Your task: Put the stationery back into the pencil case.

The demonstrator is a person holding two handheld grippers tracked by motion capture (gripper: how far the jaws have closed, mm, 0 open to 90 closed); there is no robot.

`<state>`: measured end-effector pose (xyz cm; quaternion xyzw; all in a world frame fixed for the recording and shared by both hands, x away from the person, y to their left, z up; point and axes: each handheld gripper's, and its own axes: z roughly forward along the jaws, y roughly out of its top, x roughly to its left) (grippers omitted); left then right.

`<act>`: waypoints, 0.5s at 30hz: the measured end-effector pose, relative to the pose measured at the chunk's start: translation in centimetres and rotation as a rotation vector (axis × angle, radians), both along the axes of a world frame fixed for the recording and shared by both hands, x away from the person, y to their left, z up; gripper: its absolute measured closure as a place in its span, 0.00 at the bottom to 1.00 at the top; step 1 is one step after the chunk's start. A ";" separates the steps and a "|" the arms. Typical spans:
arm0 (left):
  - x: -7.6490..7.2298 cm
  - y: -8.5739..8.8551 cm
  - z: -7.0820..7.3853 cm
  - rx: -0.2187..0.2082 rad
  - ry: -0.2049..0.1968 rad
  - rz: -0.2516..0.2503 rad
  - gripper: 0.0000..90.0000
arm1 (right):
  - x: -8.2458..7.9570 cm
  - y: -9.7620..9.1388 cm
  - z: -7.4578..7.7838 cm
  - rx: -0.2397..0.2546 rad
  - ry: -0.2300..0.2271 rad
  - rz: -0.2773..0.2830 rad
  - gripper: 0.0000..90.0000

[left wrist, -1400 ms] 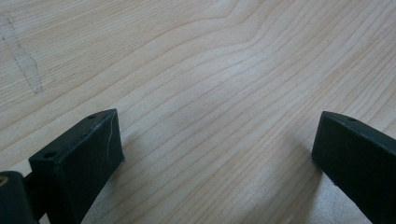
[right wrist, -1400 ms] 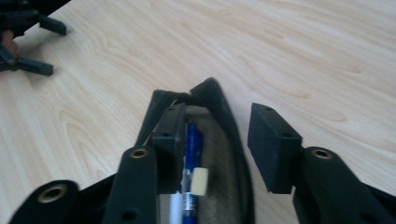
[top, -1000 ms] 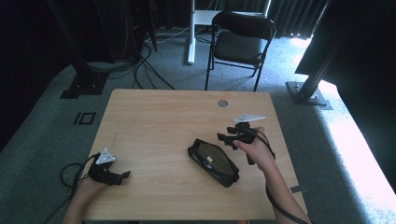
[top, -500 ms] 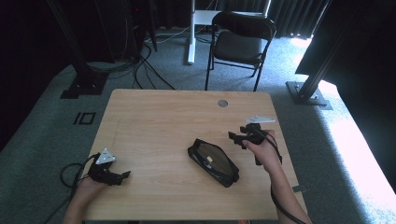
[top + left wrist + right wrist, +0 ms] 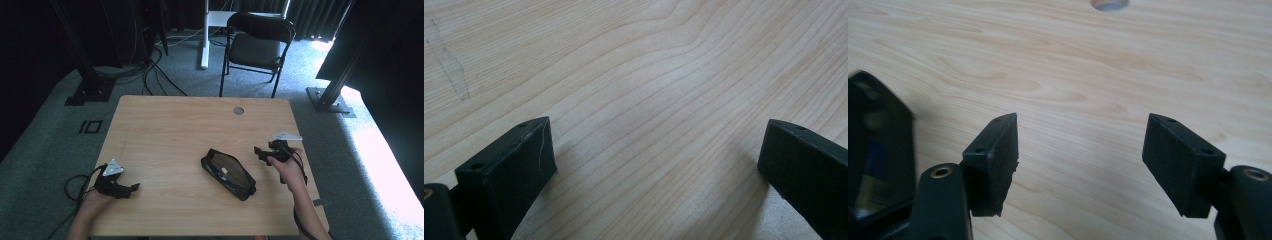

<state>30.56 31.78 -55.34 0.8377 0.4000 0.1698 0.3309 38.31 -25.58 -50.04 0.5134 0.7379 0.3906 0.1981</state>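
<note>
A black pouch [image 5: 228, 173] is laid flat on the table [image 5: 165, 130], just left of the right gripper [image 5: 263, 153], whose jaws have just been opening on nothing. The left gripper [image 5: 131, 189] is held spread, well apart.

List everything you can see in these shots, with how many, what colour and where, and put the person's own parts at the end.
Pouch: one, black with a clear face, on the table right of centre, beside the right gripper.
Table: one, light wood, centre of the high view.
Cable hole: one, grey, near the table's far edge.
Folding chair: one, black, on the floor behind the table.
Floor cables: several, black, far left on the grey carpet.
Left gripper: one, black, near left corner of the table, jaws open, nothing between them.
Right gripper: one, black, right of the pouch, jaws just been opening, nothing between them.
</note>
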 end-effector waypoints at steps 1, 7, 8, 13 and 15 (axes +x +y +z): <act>0.0 0.0 0.0 0.000 0.000 0.000 0.02 | -0.1 -0.2 -0.3 -0.004 0.001 -0.010 0.33; 0.0 0.0 0.0 0.000 0.000 0.000 0.02 | -0.8 -1.4 -1.7 -0.033 0.012 -0.078 0.30; 0.0 0.0 0.0 0.000 0.000 0.000 0.02 | -1.0 -1.6 -1.9 -0.036 0.014 -0.089 0.30; 0.0 0.0 0.0 0.000 0.000 0.000 0.02 | -1.7 -2.4 -2.8 -0.037 0.021 -0.144 0.27; 0.0 0.0 0.0 0.000 0.000 0.000 0.02 | -2.1 -2.8 -3.2 -0.032 0.021 -0.174 0.23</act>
